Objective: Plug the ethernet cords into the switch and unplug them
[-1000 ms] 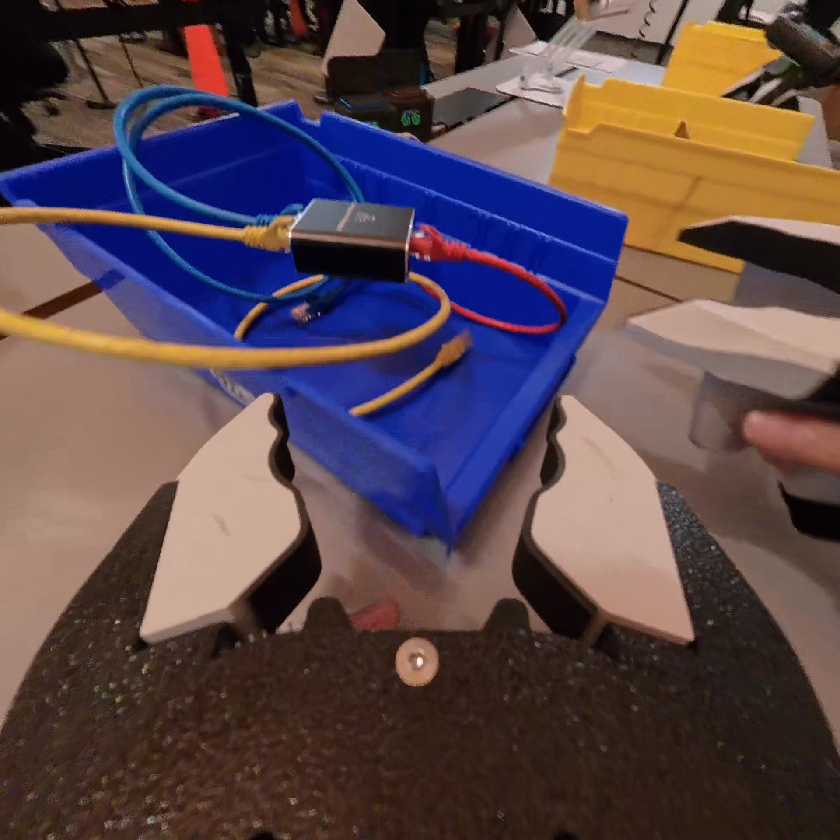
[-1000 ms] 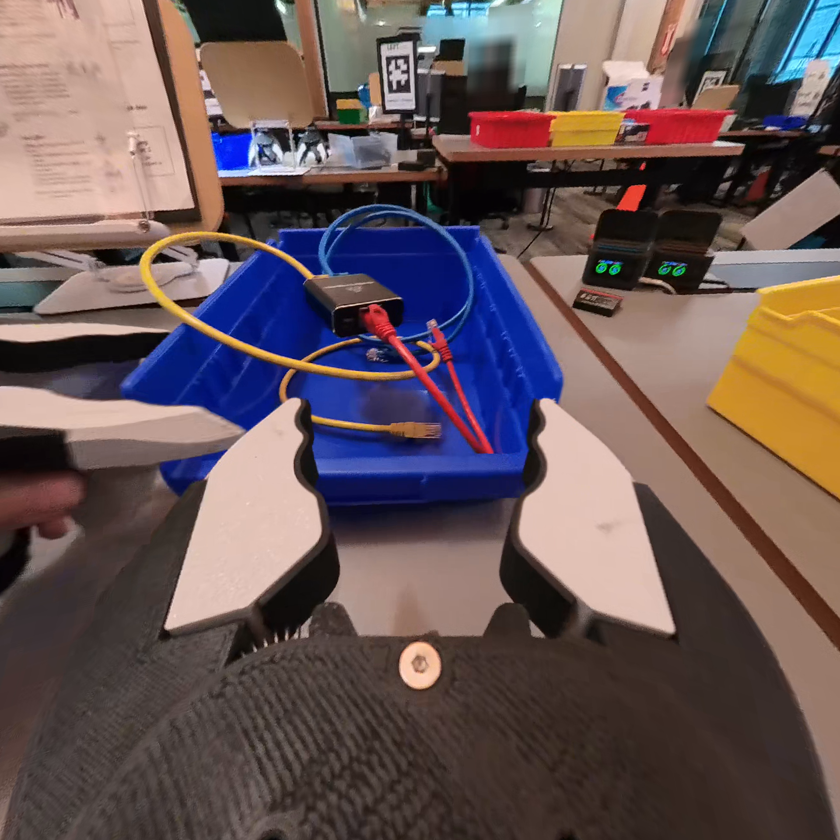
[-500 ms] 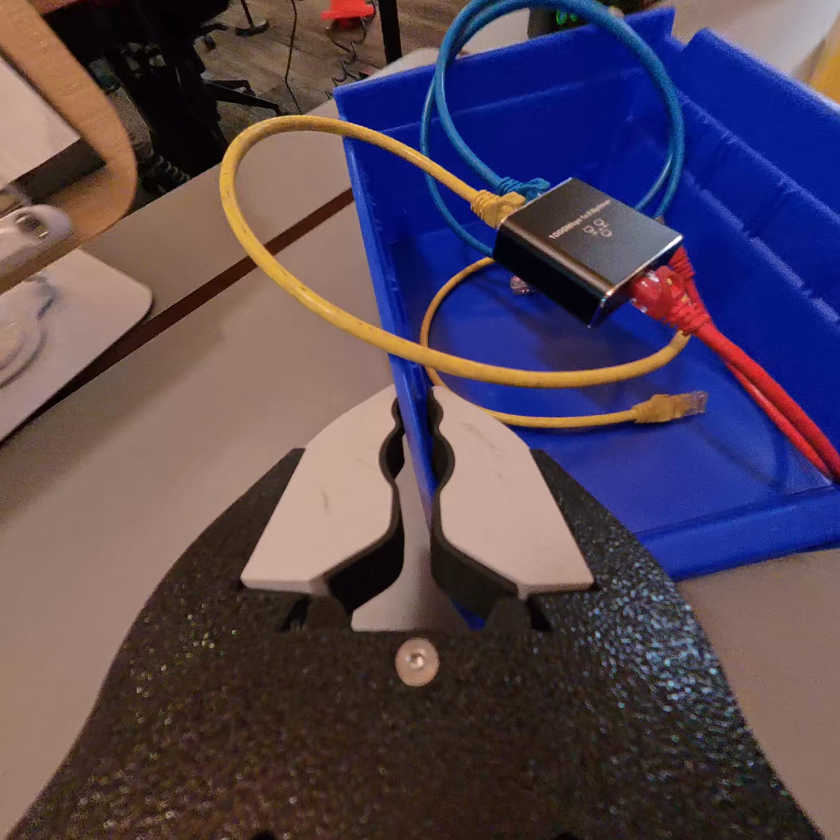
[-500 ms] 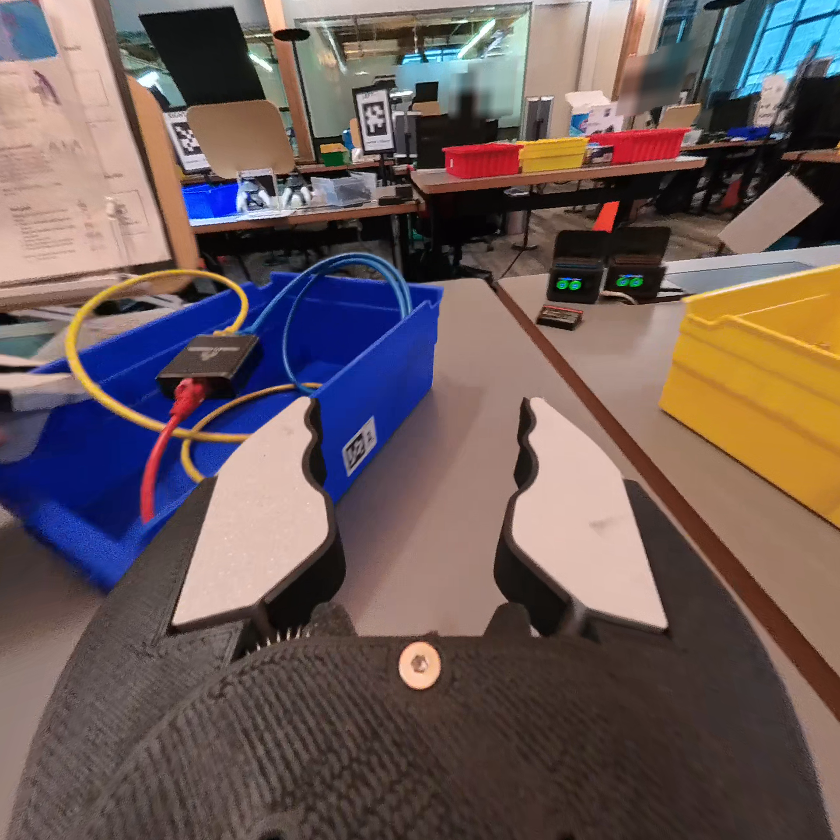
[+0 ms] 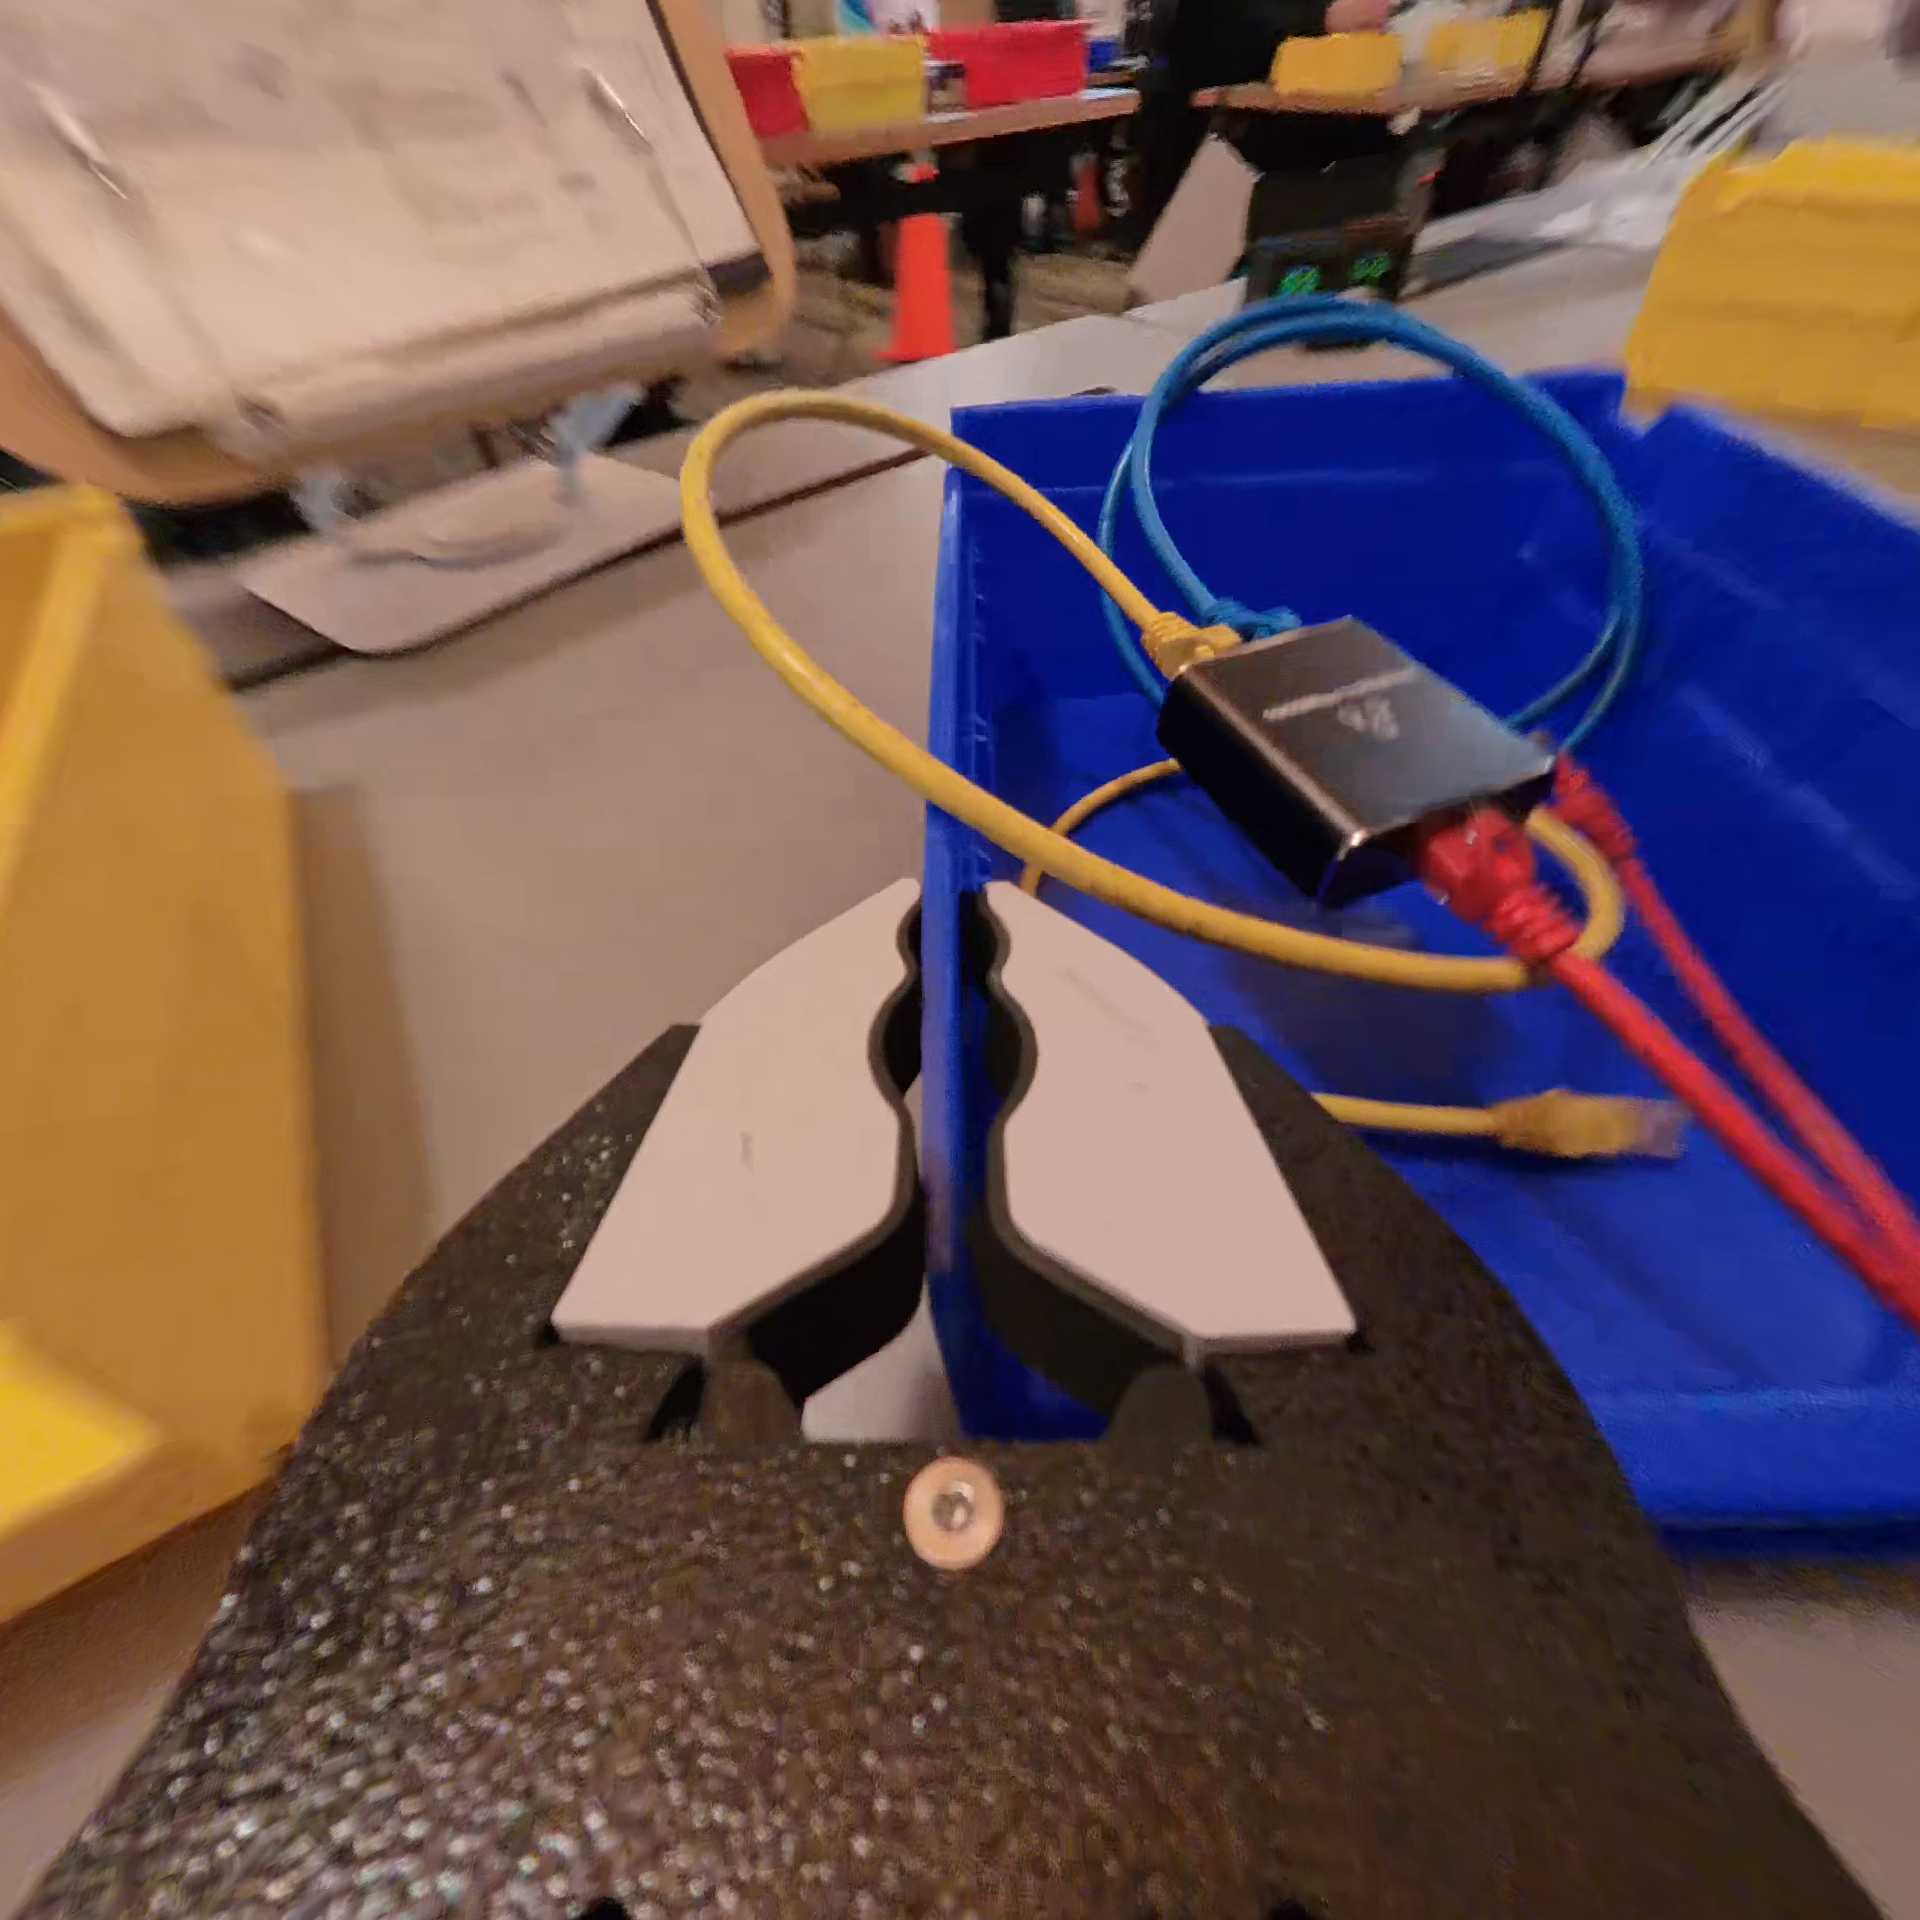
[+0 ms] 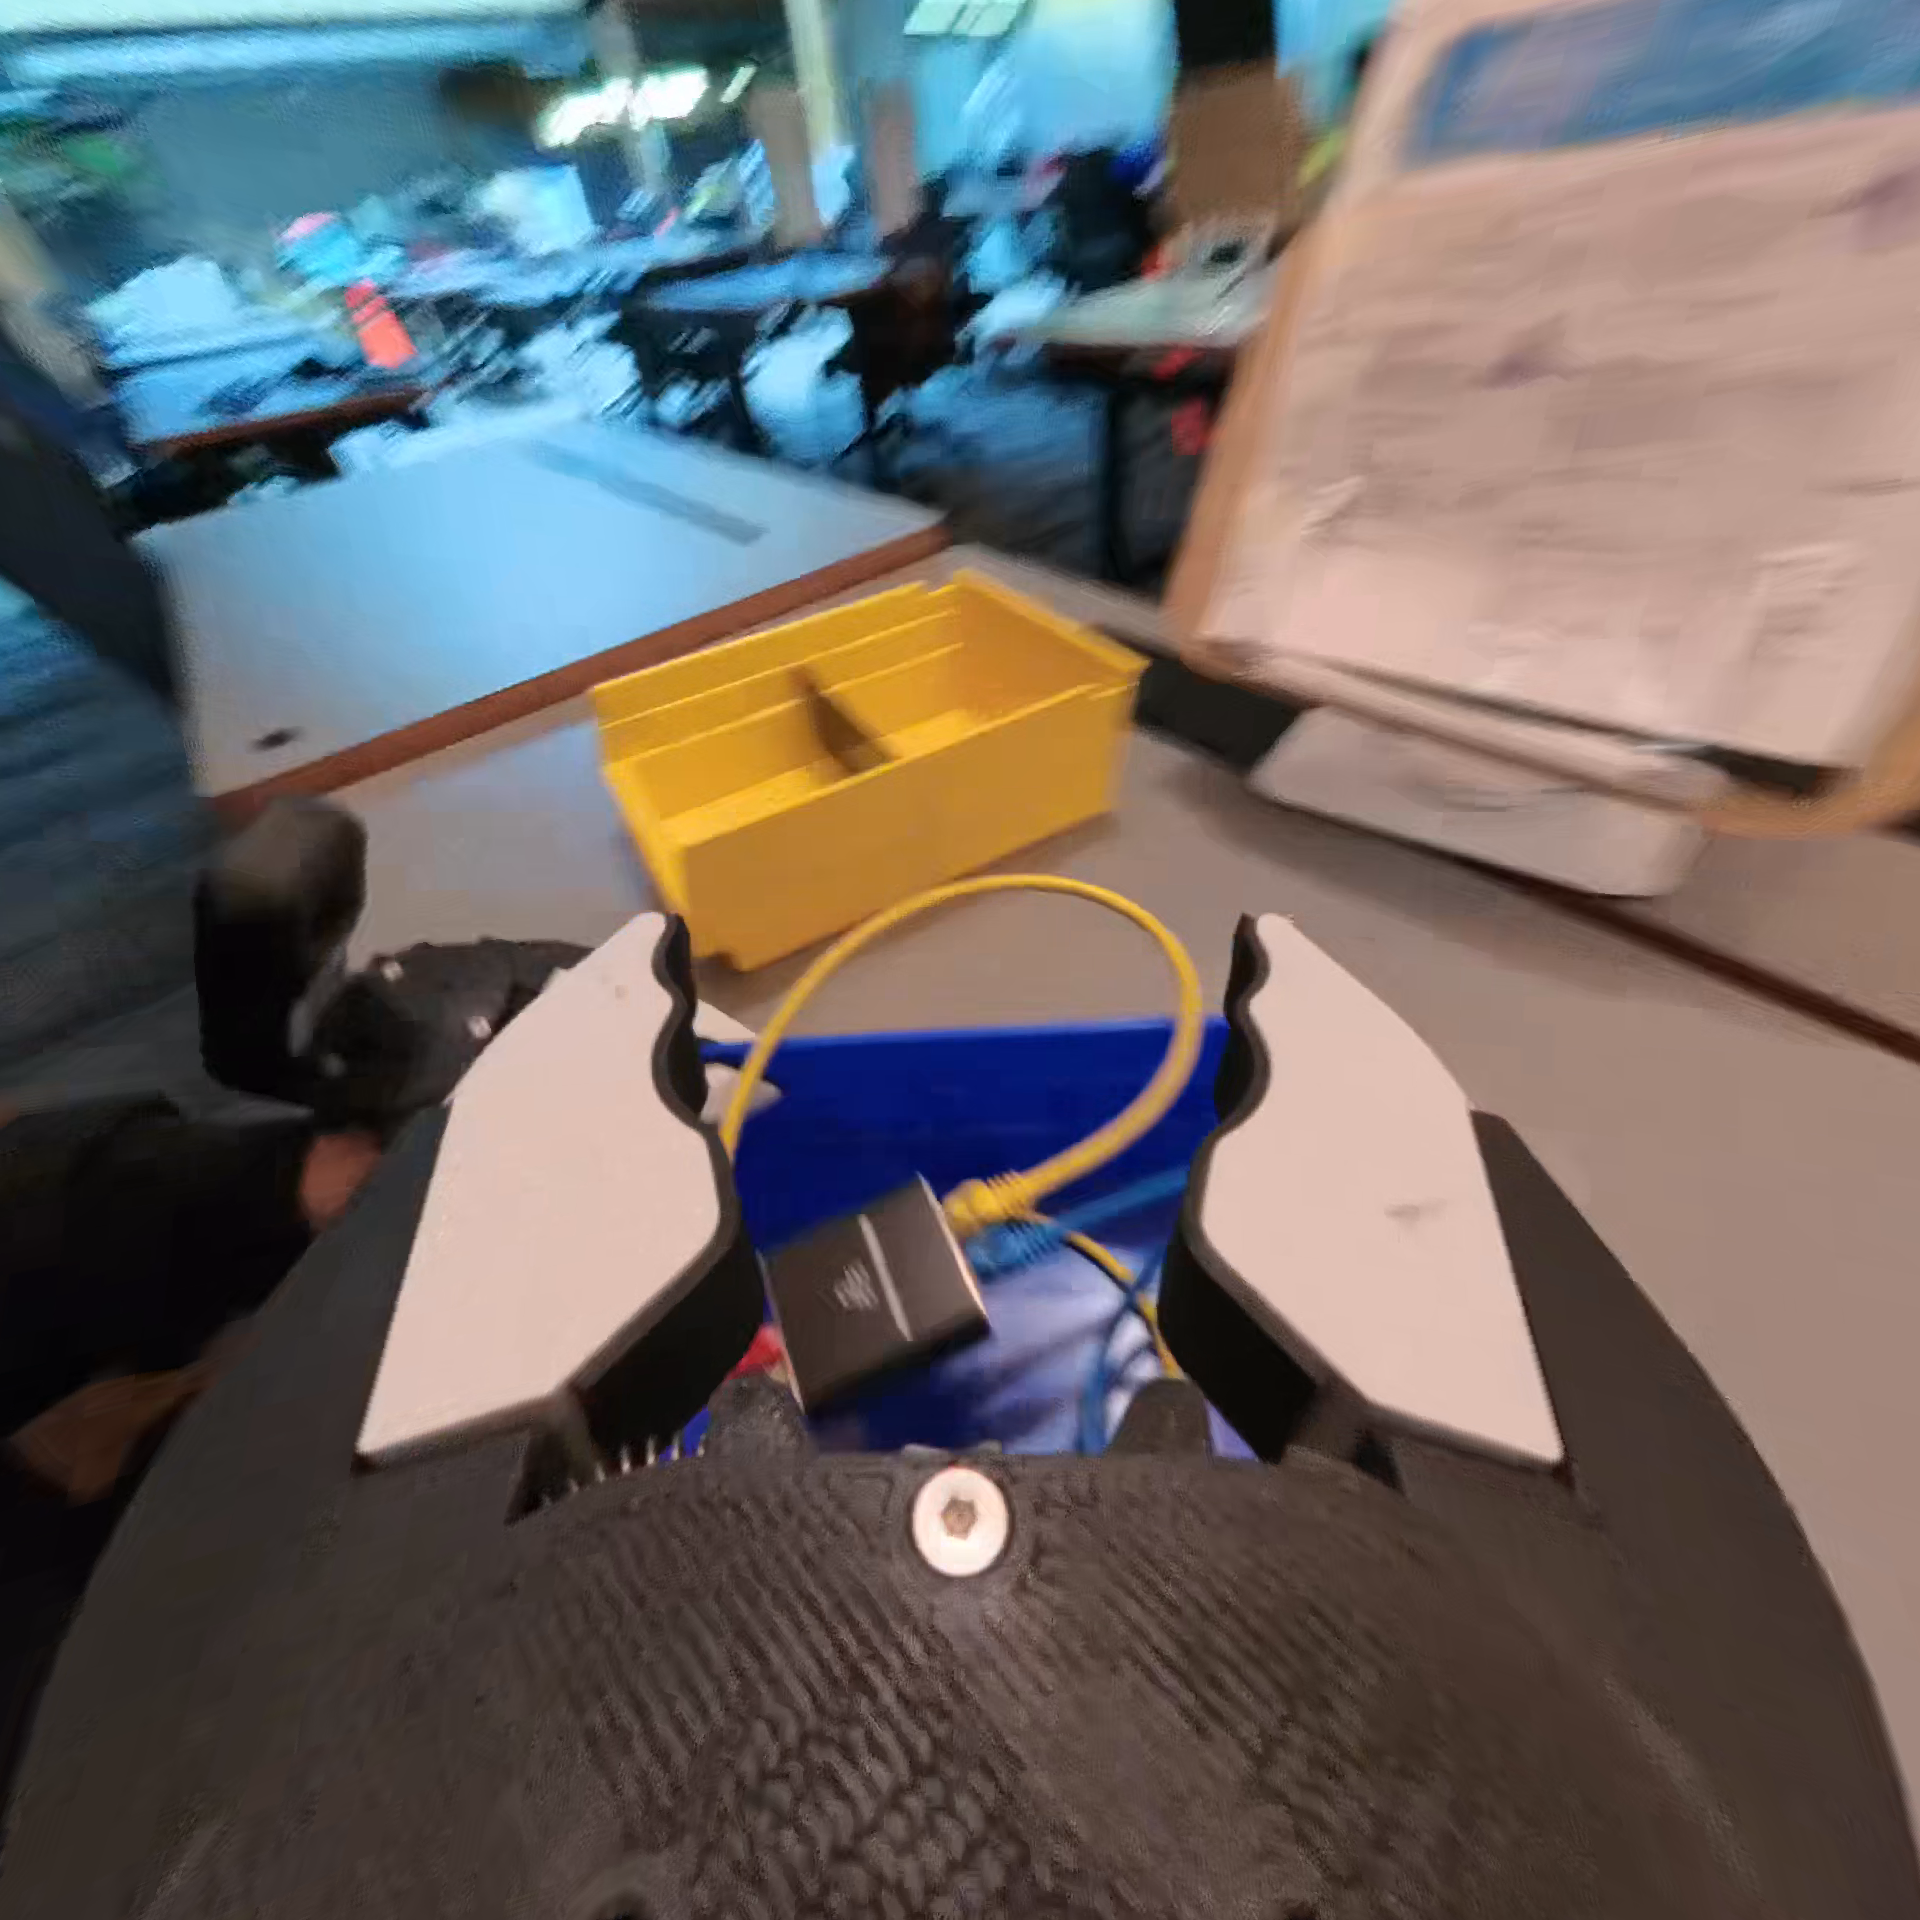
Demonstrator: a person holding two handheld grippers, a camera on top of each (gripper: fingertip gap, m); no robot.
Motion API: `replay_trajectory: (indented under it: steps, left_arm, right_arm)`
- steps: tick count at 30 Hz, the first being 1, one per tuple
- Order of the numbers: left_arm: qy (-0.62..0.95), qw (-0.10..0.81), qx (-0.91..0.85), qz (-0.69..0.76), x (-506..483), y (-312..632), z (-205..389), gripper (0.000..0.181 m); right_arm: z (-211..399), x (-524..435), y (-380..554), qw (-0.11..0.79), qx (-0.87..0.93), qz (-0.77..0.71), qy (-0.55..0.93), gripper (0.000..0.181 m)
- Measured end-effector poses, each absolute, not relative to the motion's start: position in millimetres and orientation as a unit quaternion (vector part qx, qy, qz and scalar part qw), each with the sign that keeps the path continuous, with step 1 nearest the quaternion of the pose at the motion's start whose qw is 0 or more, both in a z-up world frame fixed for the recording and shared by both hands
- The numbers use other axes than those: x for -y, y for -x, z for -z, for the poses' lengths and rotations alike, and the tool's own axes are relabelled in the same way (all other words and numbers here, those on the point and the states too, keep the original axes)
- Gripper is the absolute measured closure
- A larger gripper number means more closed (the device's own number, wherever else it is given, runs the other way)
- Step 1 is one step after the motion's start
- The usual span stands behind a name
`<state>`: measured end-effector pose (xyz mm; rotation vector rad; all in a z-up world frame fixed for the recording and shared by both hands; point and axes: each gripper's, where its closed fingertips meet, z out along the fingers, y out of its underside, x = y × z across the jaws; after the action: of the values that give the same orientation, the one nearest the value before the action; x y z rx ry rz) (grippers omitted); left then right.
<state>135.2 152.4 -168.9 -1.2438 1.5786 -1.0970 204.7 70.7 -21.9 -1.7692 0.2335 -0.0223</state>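
A dark metal switch (image 5: pixel 1351 750) rests in a blue bin (image 5: pixel 1756 665), with a yellow cord (image 5: pixel 831 675), a blue cord (image 5: pixel 1382 312) and a red cord (image 5: pixel 1683 1049) plugged into it. A loose yellow plug (image 5: pixel 1569 1127) lies on the bin floor. My left gripper (image 5: pixel 948 914) is shut on the bin's left wall (image 5: pixel 951 727). My right gripper (image 6: pixel 958 935) is open above the bin (image 6: pixel 935 1101), with the switch (image 6: pixel 873 1288) low between its fingers. The yellow cord (image 6: pixel 1039 894) loops up there.
A yellow divided bin (image 6: pixel 862 748) stands beyond the blue bin in the right wrist view. Another yellow bin (image 5: pixel 125 935) is close at the left in the left wrist view. A board with papers on a white stand (image 6: pixel 1558 457) is at the back.
My left gripper stays clamped on the bin wall and the bin has shifted with it. My right gripper has swung from the bin's side to over the bin, facing the switch.
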Motion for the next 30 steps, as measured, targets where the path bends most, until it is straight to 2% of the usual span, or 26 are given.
replay_trajectory:
  steps: [2,4,5,8,10,13,15,17,19,21,25,28,30]
  left_arm:
    - [0.494,0.463,-0.613,0.408,-161,-118,169,0.174]
    - [0.537,0.459,-0.564,0.428,-165,-104,168,0.176]
    - [0.549,0.461,-0.552,0.425,-168,-98,168,0.176]
    - [0.549,0.489,-0.549,0.398,-176,-85,167,0.176]
    - [0.548,0.485,-0.549,0.405,-176,-79,167,0.175]
    - [0.538,0.481,-0.56,0.406,-176,-73,168,0.172]
    - [0.532,0.484,-0.566,0.402,-177,-70,168,0.17]
    - [0.528,0.485,-0.569,0.402,-178,-68,168,0.169]
    - [0.528,0.487,-0.569,0.4,-178,-69,168,0.169]
    - [0.527,0.491,-0.569,0.397,-178,-71,168,0.169]
    - [0.533,0.476,-0.577,0.395,-178,-74,172,0.169]
    - [0.537,0.48,-0.577,0.385,-180,-73,173,0.171]
    - [0.536,0.486,-0.578,0.377,-181,-72,174,0.171]
  right_arm:
    - [30,-140,-188,0.564,-0.096,-0.087,0.815,0.077]
    - [41,-203,-181,0.507,-0.11,-0.142,0.843,0.085]
    - [51,-232,-181,0.482,-0.116,-0.146,0.856,0.088]
    - [104,-294,-184,0.368,-0.151,-0.136,0.908,0.079]
    - [127,-320,-186,0.328,-0.189,-0.142,0.915,0.082]
    - [146,-342,-204,0.315,-0.245,-0.134,0.907,0.094]
    - [154,-343,-198,0.282,-0.246,-0.17,0.912,0.119]
    - [156,-338,-194,0.257,-0.242,-0.206,0.913,0.13]
    - [163,-330,-198,0.236,-0.246,-0.196,0.919,0.149]
    - [172,-323,-187,0.199,-0.235,-0.215,0.927,0.142]
    - [185,-322,-161,0.133,-0.202,-0.225,0.944,0.152]
    - [195,-324,-147,0.079,-0.18,-0.211,0.957,0.127]
    - [195,-321,-148,0.042,-0.161,-0.182,0.969,0.128]
